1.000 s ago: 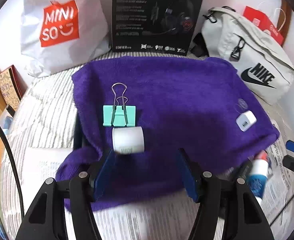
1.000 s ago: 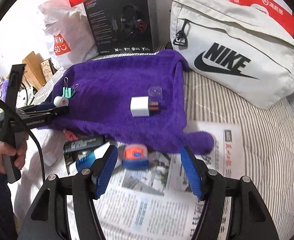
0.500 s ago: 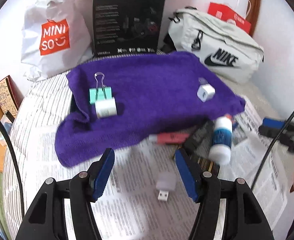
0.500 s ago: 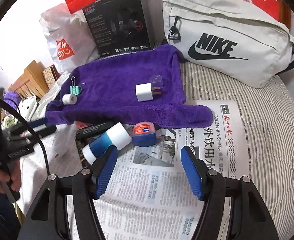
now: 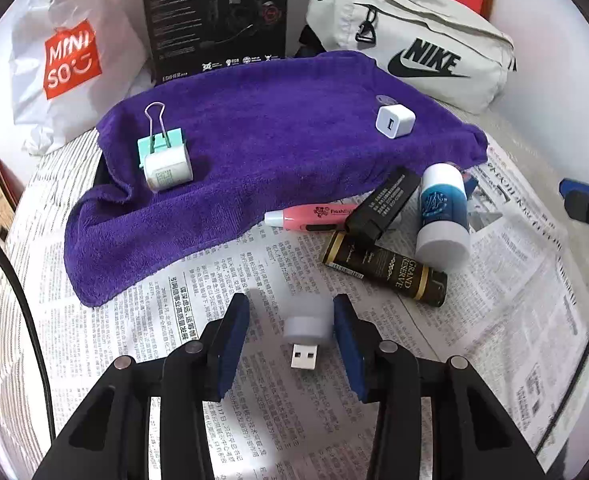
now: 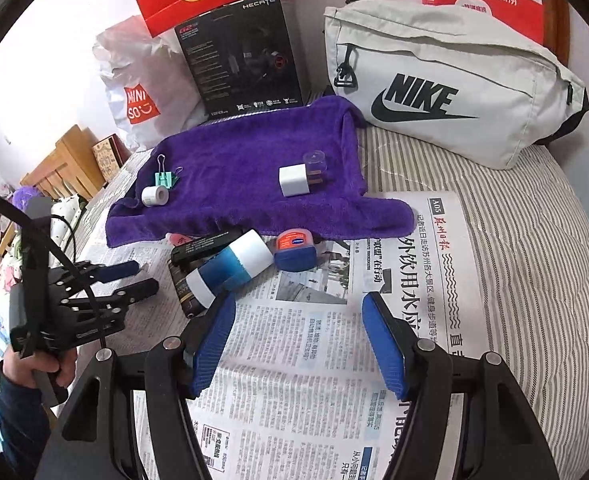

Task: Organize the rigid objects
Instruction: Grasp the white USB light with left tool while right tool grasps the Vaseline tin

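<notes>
Since a sec ago the left gripper (image 5: 290,336) is swinging off the purple towel (image 5: 254,152) onto the newspaper (image 5: 198,292), jaws just closing round a small USB light (image 5: 306,330) w/ gaps still showing, not gripping yet. Right gripper (image 6: 298,340) is hanging half open, nothing in it, over the newspaper's near edge. Binder clip (image 5: 160,144), tape roll (image 5: 168,168) & white charger (image 5: 394,121) are sitting on the towel.
</notes>
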A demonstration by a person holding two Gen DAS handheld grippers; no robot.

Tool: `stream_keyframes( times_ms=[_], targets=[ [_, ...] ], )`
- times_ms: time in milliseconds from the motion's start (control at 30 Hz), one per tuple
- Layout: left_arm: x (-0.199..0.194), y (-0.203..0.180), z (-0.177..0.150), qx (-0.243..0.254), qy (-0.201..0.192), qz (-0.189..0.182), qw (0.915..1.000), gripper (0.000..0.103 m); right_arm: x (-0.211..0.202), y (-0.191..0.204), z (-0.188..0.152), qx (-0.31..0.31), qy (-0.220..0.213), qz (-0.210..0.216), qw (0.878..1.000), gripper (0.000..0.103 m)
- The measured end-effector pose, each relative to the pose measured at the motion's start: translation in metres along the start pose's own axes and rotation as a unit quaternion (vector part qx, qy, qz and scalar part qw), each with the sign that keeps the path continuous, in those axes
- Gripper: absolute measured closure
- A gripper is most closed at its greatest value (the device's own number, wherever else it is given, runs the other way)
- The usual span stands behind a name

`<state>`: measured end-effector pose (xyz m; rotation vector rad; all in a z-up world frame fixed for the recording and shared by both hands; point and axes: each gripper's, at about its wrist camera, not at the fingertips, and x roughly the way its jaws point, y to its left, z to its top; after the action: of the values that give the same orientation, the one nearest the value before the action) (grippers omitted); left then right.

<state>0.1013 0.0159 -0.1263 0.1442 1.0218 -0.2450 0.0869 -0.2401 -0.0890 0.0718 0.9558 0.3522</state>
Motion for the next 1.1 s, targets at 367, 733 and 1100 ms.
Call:
stream_keyframes(
  times_ms=[367, 733, 1100],
  targets=[
    [-0.005, 0.002, -0.002, 0.003, -0.001, -0.014, 0.9999, 0.080, 0.002, 0.004, -0.006, -0.002, 0.007, 0.007, 1.000, 0.038],
    [-0.008, 0.010, -0.007, -0.008, -0.002, -0.010, 0.9999, 0.080, 0.025, 0.011, -0.008, -0.003, 0.026, 0.011, 1.000, 0.038],
    [-0.007, 0.009, -0.009, -0.008, -0.007, -0.001, 0.9999, 0.080, 0.068, -0.004, 0.016, 0.006, 0.029, -0.028, 0.999, 0.038]
  ],
)
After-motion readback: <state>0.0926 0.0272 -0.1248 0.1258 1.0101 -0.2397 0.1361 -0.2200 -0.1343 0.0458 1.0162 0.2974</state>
